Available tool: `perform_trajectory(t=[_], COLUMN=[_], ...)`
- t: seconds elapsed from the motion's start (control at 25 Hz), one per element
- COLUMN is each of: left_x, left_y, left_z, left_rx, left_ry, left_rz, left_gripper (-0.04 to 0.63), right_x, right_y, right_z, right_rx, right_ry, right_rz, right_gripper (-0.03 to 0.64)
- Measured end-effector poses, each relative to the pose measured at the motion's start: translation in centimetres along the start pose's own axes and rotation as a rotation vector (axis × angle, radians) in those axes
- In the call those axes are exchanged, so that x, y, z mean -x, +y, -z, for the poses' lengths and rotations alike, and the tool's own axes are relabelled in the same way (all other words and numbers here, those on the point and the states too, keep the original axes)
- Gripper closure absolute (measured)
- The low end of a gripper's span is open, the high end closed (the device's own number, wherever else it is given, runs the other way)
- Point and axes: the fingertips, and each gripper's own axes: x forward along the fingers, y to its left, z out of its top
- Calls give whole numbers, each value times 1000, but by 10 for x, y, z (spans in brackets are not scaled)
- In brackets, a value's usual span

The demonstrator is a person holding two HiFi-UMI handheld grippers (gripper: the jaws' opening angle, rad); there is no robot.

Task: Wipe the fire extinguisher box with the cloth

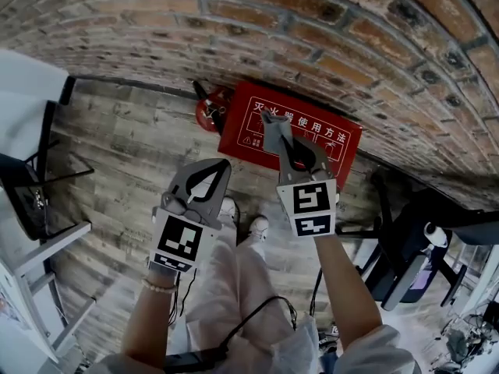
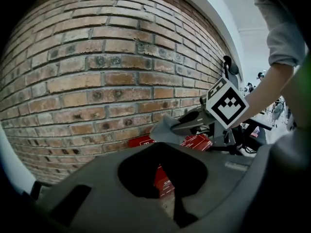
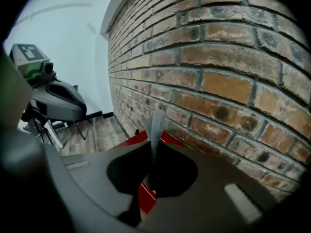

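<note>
- fire extinguisher box: red, white print on the face, sits on the wood floor hard against the foot of the brick wall.
- cloth: grey, sticks out past the right tongs toward the box. In the head view it overlaps the box's upper left part. Can't tell if it actually touches.
- right tongs: clamped on the cloth, a folded strip pinched edge-on between the jaws in the right gripper view.
- left tongs: closed with nothing in them, hanging off to the left of the box and not touching it.
- step in hand, my read: bringing the cloth onto the box face, wipe not visibly started.
- to do it well:
  - lay the loose cloth end flat on the printed face, not just the folded edge.
  - press lightly, use long overlapping strokes and cover the corners.
  - keep the pinch firm so the cloth doesn't slip out.
  - the box may slide along the floor, so the left tongs could brace its edge.
- contents: box looks closed, inside not visible.
- red extinguisher: outside the box, just beside its left end near the wall.
</note>
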Motion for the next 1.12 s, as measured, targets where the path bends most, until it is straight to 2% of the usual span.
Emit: perform_trajectory(t=[0.28, 0.48, 0.76, 1.12], left_x=[18, 26, 35, 39], left_y=[26, 41, 59, 64], left_z=[18, 29, 42, 51], left_rx=[36, 55, 71, 81], left_ry=[7, 10, 15, 26], left_rz=[-46, -63, -87, -88], left_gripper=[598, 598, 598, 598], right_x=[-26, -44, -65, -82], right_y=[62, 91, 106, 101], right_z=[-14, -10, 15, 43], right_rx=[28, 38, 41, 78], right_ry=[1, 27, 97, 183], right_rz=[-111, -150, -155, -104], right_gripper=[598, 598, 598, 598])
